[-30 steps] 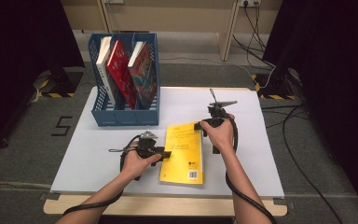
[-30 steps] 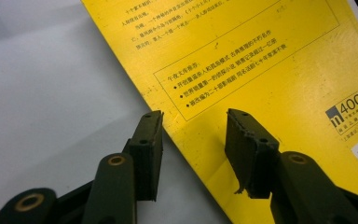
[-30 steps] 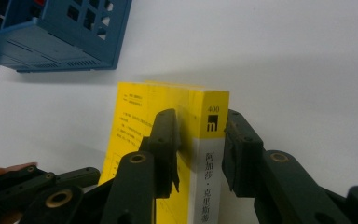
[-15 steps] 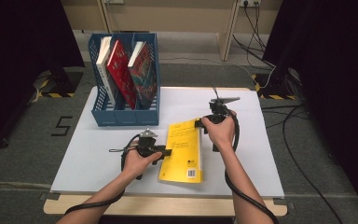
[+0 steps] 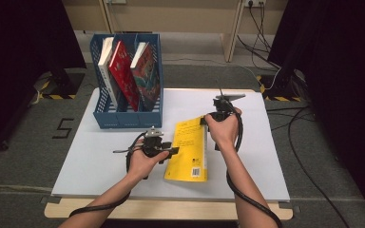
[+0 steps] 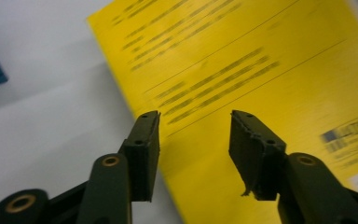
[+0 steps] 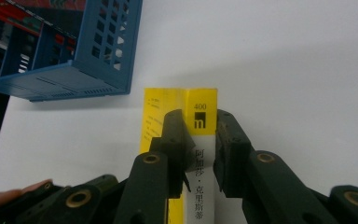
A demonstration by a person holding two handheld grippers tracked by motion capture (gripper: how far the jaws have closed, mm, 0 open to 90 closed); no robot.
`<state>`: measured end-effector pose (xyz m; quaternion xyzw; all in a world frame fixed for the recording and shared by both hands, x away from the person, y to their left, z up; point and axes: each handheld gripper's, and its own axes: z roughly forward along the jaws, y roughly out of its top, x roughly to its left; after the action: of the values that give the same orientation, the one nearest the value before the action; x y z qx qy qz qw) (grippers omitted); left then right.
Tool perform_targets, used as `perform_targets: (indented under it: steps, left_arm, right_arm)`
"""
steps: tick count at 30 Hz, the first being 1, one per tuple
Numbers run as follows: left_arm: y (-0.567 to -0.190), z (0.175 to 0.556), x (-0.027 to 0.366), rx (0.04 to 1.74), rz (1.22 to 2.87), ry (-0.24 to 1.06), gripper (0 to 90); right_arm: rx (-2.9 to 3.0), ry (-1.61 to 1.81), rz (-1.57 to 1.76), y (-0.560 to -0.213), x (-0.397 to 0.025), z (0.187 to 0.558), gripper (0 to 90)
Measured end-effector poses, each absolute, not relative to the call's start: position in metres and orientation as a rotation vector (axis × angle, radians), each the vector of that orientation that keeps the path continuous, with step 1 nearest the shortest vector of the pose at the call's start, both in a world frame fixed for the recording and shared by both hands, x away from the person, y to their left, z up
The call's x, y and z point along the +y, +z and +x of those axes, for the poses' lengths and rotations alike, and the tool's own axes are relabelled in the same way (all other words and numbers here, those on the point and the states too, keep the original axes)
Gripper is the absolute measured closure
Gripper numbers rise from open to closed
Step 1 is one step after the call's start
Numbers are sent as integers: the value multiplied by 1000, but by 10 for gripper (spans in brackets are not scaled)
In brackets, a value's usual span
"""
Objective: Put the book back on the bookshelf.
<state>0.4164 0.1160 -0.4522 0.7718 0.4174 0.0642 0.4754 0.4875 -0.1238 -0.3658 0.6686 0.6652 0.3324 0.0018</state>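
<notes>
Being clamped at its spine by the right hand-held gripper, the yellow book is lying lengthwise on the tabletop, while the left hand-held gripper is hovering wide open over its left edge.

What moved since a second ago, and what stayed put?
The right gripper, shut on the yellow book's spine, has tipped that edge up off the table. The left gripper, jaws open, slid slightly closer to the book. The blue rack and its books stayed put.

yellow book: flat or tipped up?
Tipped up on edge: the right gripper clamps the yellow book by its spine, which faces up.
</notes>
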Motion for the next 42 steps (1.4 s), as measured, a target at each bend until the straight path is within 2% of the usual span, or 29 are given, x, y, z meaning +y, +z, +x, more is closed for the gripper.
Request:
perform_targets:
  steps: [5, 17, 42]
  left_arm:
    - [-434, 414, 106, 979, 1874, 152, 460]
    - [-419, 416, 96, 955, 1849, 134, 372]
    - [-389, 422, 72, 900, 1827, 121, 356]
  right_arm:
    - [2082, 1066, 2084, -359, -120, 487, 763]
    - [1989, 1149, 2020, -339, -115, 489, 763]
    - [1930, 1171, 1963, -330, -96, 492, 764]
